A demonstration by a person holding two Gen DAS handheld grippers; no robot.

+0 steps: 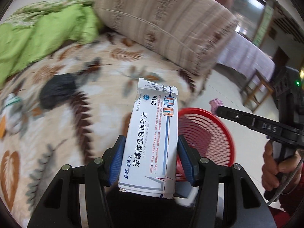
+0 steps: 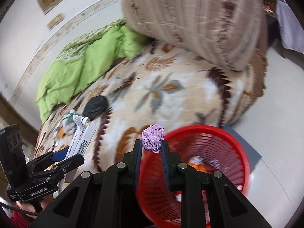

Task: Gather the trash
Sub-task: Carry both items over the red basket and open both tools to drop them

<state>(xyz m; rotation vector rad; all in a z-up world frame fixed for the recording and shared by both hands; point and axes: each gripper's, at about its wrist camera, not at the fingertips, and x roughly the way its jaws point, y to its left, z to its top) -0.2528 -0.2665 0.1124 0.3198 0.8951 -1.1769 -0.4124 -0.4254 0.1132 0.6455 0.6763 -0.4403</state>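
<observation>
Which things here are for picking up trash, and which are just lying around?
For the job:
- white cardboard medicine box, in left gripper
- crumpled purple paper ball, in right gripper
- red plastic mesh basket
- black crumpled lump, possibly trash

Just there:
- green quilt
- striped beige pillow
- leaf-patterned blanket

Two wrist fisheyes, close over bed (image 1: pixel 91 102), sharing red basket (image 2: pixel 224 133).

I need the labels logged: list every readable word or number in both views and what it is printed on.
"苯磺酸氨氯地平片", "AMLODIPINE BESYLATE TABLETS", "28片": medicine box in the left gripper.
"DAS": right gripper's arm, which holds a purple paper ball.
"GenRobot.AI": left gripper's body.
Small red print and the barcode digits on the box: too small to read.
</observation>
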